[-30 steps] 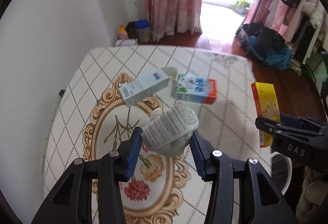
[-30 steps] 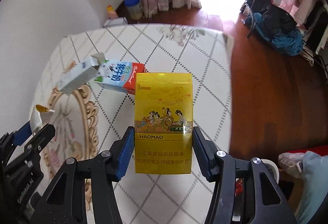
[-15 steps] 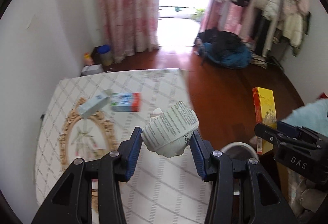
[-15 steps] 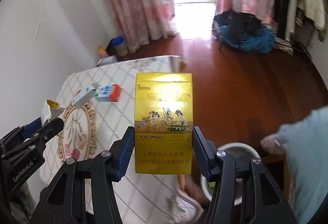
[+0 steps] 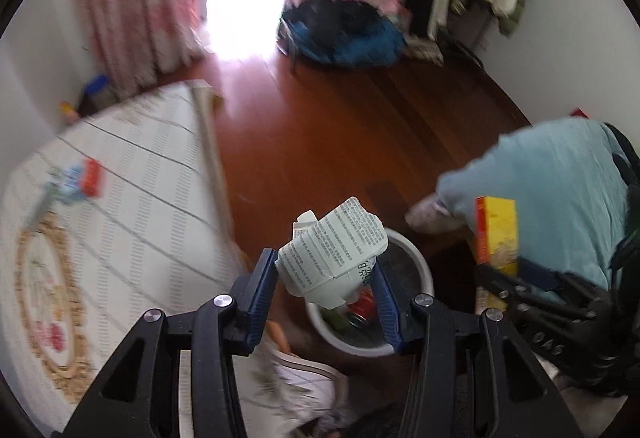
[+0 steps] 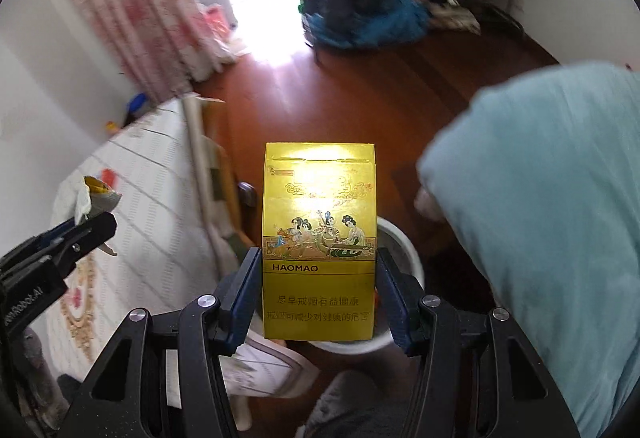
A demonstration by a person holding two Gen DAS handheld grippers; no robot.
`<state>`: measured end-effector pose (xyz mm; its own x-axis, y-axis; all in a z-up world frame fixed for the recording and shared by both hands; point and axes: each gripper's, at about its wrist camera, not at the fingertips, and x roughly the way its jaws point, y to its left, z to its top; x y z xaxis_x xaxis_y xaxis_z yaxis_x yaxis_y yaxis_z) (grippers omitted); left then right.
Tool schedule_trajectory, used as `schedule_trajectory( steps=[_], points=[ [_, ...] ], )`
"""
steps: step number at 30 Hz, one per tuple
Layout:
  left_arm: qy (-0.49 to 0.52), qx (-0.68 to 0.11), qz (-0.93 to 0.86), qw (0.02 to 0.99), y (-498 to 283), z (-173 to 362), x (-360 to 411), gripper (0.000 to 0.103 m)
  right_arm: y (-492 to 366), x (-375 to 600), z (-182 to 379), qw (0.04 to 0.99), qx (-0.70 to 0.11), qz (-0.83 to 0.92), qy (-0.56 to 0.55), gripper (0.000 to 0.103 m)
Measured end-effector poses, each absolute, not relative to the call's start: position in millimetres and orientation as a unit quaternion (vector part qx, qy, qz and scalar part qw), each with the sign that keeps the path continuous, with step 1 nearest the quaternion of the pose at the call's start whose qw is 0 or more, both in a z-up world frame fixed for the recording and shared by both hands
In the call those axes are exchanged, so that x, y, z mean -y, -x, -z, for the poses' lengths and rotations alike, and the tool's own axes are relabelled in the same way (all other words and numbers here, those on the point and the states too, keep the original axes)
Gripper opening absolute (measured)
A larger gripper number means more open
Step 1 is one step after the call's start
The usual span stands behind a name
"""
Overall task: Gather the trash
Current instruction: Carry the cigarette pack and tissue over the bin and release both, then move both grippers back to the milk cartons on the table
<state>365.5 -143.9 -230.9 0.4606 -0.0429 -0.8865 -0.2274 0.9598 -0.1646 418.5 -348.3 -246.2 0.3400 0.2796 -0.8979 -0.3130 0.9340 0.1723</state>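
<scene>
My left gripper (image 5: 326, 278) is shut on a crumpled white carton with printed text (image 5: 332, 252), held above a round white trash bin (image 5: 416, 266) on the floor that has trash inside. My right gripper (image 6: 318, 286) is shut on a yellow HAOMAO box (image 6: 319, 238), also above the bin's rim (image 6: 404, 242). In the left wrist view the yellow box (image 5: 496, 234) and right gripper (image 5: 536, 294) show at the right. In the right wrist view the left gripper (image 6: 64, 242) with the carton (image 6: 94, 195) shows at the left.
The table with a white checked, gold-framed cloth (image 5: 132, 205) is at the left, with blue-and-red cartons (image 5: 76, 185) lying on it. A light blue sleeve (image 6: 540, 197) is at the right. Red-brown wooden floor (image 5: 340, 109), a dark clothes pile (image 5: 344, 33) and curtains lie beyond.
Both grippers have swung right, away from the table and over the white trash bin, each still holding its item. The bin has come close below the fingers.
</scene>
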Motion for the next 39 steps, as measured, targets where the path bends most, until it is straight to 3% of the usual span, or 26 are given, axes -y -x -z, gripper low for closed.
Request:
schedule_trajectory(
  steps=[7, 15, 16, 17, 19, 21, 22, 23, 24, 25, 39],
  points=[
    [0.176, -0.581, -0.001, 0.795, -405, 292, 163, 0.043, -439, 381, 328, 0.781, -0.606, -0.154, 0.001, 0.057],
    [0.211, -0.632, 0.030, 0.745, -428, 338, 169, 0.047, -458, 380, 380, 0.757, -0.637, -0.144, -0.001, 0.057],
    [0.215, -0.632, 0.030, 0.744, -428, 340, 168, 0.059, -460, 380, 383, 0.756, -0.638, -0.144, -0.003, 0.057],
    [0.219, -0.631, 0.030, 0.743, -428, 341, 168, 0.079, -463, 378, 384, 0.755, -0.640, -0.142, -0.002, 0.058],
    [0.227, -0.626, 0.027, 0.745, -426, 338, 163, 0.094, -468, 376, 388, 0.753, -0.642, -0.144, -0.003, 0.058],
    [0.221, -0.624, 0.019, 0.749, -426, 331, 160, 0.094, -471, 375, 391, 0.752, -0.644, -0.140, -0.003, 0.058],
    [0.214, -0.622, 0.014, 0.753, -425, 328, 157, 0.094, -471, 374, 392, 0.751, -0.645, -0.138, -0.002, 0.065],
    [0.209, -0.620, 0.011, 0.756, -424, 325, 155, 0.094, -467, 376, 391, 0.751, -0.647, -0.135, -0.003, 0.089],
    [0.201, -0.616, 0.003, 0.761, -420, 320, 154, 0.094, -466, 376, 391, 0.750, -0.648, -0.133, -0.004, 0.100],
    [0.194, -0.613, -0.004, 0.766, -419, 316, 151, 0.094, -465, 377, 389, 0.751, -0.647, -0.132, -0.005, 0.103],
    [0.107, -0.568, -0.076, 0.813, -364, 258, 145, 0.094, -430, 372, 332, 0.779, -0.616, -0.117, 0.014, 0.103]
  ],
)
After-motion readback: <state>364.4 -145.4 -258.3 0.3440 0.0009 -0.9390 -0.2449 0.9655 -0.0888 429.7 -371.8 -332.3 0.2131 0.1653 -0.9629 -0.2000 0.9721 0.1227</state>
